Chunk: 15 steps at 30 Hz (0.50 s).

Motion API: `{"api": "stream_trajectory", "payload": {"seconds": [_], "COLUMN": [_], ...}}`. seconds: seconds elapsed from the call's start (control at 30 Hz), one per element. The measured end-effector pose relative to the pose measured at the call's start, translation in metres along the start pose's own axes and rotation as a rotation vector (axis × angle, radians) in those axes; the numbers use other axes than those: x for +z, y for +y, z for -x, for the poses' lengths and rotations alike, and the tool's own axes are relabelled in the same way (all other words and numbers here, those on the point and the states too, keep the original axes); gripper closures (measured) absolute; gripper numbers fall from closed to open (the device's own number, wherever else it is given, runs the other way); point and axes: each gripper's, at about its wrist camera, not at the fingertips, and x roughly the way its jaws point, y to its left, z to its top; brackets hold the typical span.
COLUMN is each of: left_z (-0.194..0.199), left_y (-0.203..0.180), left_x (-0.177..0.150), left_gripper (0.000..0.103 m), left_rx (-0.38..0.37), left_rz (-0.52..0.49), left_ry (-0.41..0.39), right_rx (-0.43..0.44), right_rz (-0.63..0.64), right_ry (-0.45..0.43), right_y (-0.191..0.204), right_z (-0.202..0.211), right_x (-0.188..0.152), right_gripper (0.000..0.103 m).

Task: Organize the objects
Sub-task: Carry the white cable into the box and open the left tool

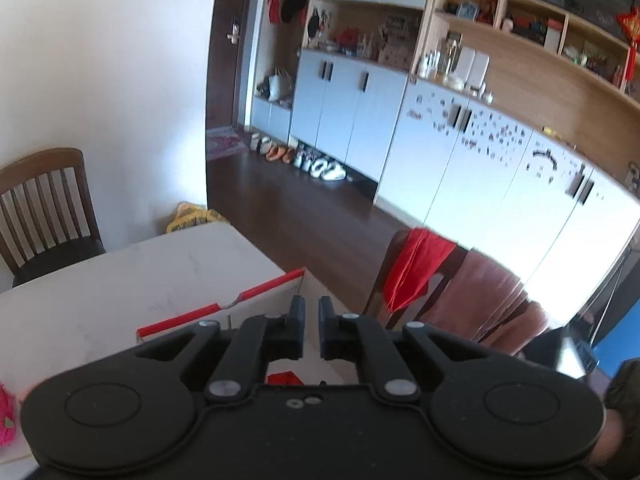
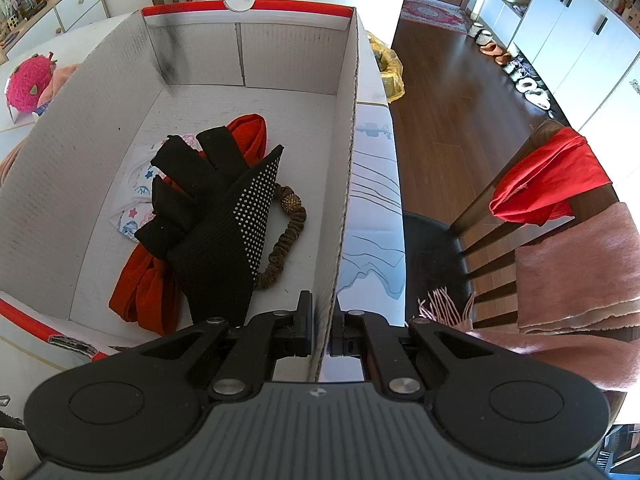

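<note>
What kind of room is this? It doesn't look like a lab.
Most likely a home's dining area beside the entrance: shoes lined up along white cabinets, a wooden chair at a white table, and shelves crowded with household items.

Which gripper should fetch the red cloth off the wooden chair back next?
Left. The left gripper is shut and empty, facing the red cloth. The right gripper is clamped on the white cardboard box's wall.
</note>
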Motion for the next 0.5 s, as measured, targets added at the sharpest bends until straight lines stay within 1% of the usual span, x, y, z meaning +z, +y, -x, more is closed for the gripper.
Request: {"api": "stream_trajectory", "payload": {"seconds": [0.03, 0.13, 0.27, 0.43, 0.5], "left_z": [-0.009, -0.032, -0.048, -0.05, -0.049], "left_y": [0.002, 0.013, 0.026, 0.036, 0.036], "left_x": [-0.001, -0.008, -0.022, -0.037, -0.042], "left_gripper": [0.099, 0.099, 0.099, 0.099, 0.097], "left_rx": [0.009, 0.026, 0.04, 0.051, 0.049], "left_rz": [-0.002, 0.034, 0.075, 0.097, 0.097], "left_ry": [0.019, 0.079, 0.134, 0.176, 0.188], "right_rx": [0.001, 0.004, 0.009, 0.013, 0.012], "right_rz": [-0.001, -0.003, -0.006, -0.008, -0.007], "right_ry": [0.0, 0.0, -0.002, -0.003, -0.003], "right_y": [0.0, -0.001, -0.002, -0.003, -0.003], "right_z": [0.0, -0.001, -0.001, 0.0, 0.0], "right_x": [0.0, 0.001, 0.001, 0.001, 0.001], "right_gripper": [0.097, 0.097, 0.097, 0.097, 0.097]}}
